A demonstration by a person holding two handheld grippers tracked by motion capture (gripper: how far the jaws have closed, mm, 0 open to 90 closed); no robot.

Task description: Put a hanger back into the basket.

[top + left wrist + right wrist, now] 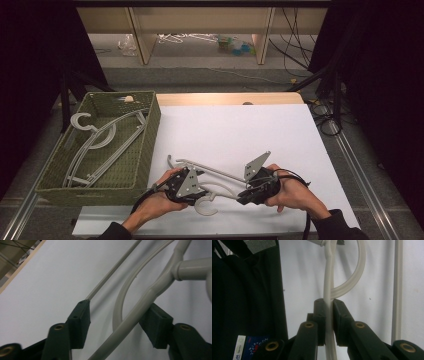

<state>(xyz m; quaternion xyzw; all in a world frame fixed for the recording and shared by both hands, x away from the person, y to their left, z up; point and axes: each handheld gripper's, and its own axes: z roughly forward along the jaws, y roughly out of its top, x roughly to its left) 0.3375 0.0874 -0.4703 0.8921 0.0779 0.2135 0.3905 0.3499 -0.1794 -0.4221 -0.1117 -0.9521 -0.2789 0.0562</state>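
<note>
Light, stiff, smooth plastic hanger (212, 187) lies on the white table (235, 130) near the front edge, right of the basket (145, 145). Best hold: the thin arm bar. Right gripper (329, 305) pinches it tight, held low. Left gripper (117, 315) straddles the other arm, jaws spread, probably not pressing yet.

Light falls from above onto the white tabletop (240, 130), bright against dark, murky surroundings left and right. The high view is soft and slightly grainy. Both gripper views are dimmer, with soft shadows beside the hanger (140, 307); near jaws look slightly blurred.
</note>
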